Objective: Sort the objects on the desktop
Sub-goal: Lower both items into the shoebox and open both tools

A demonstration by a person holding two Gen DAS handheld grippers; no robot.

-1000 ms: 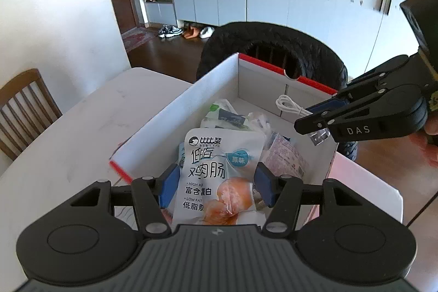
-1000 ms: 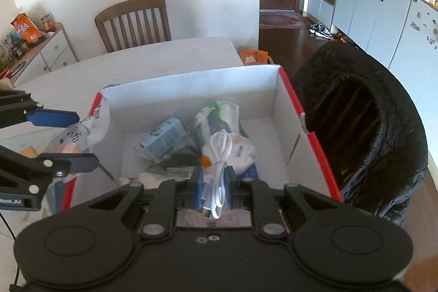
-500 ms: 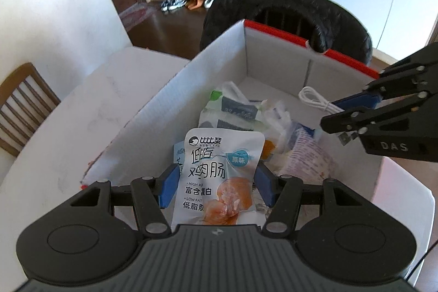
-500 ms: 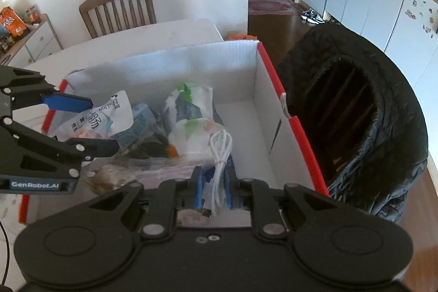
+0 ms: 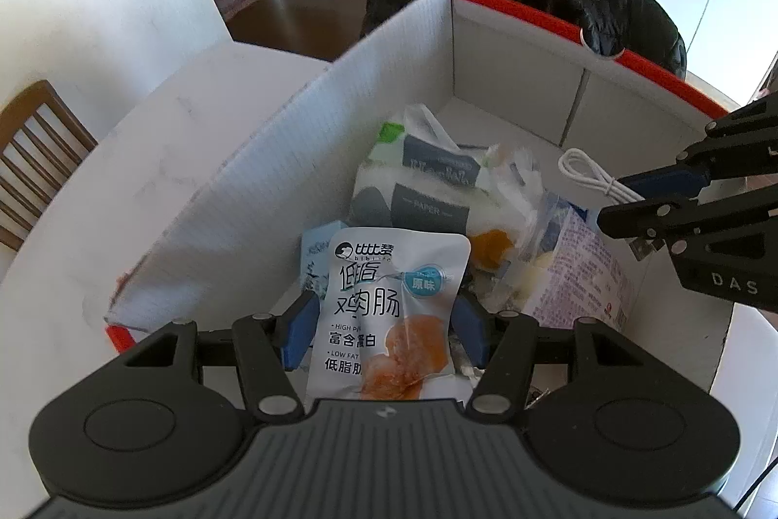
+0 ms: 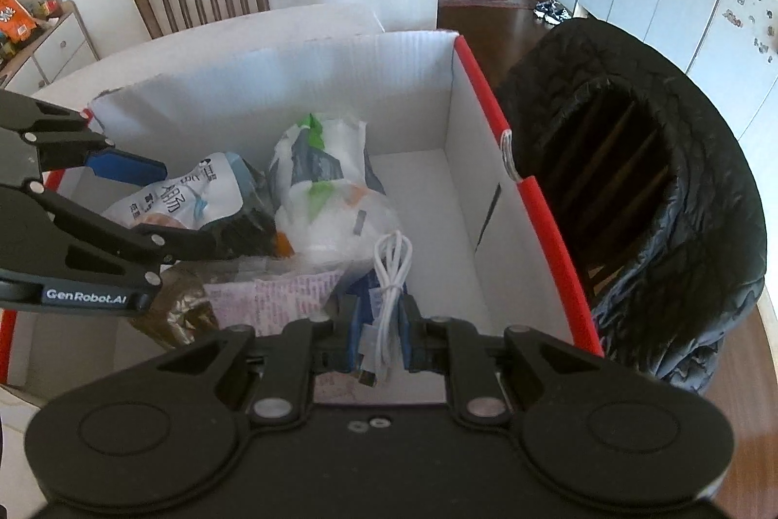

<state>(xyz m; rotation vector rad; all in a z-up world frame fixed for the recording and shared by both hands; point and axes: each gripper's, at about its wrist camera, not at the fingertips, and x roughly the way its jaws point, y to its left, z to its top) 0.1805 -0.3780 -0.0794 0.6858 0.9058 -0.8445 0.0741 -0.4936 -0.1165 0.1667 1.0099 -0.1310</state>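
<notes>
Inside the box, bare floor lies rightward; left gripper clamps pouch, right gripper apparently cable.

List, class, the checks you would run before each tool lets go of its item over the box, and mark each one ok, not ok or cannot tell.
1. Left tool grips the snack pouch: ok.
2. Right tool grips the white cable: ok.
3. Both items are over the open box: ok.
4. Bare floor in the box on the cable's side: ok.
5. Tools apart from each other: ok.
6. Pouch touching the items below it: cannot tell.
</notes>
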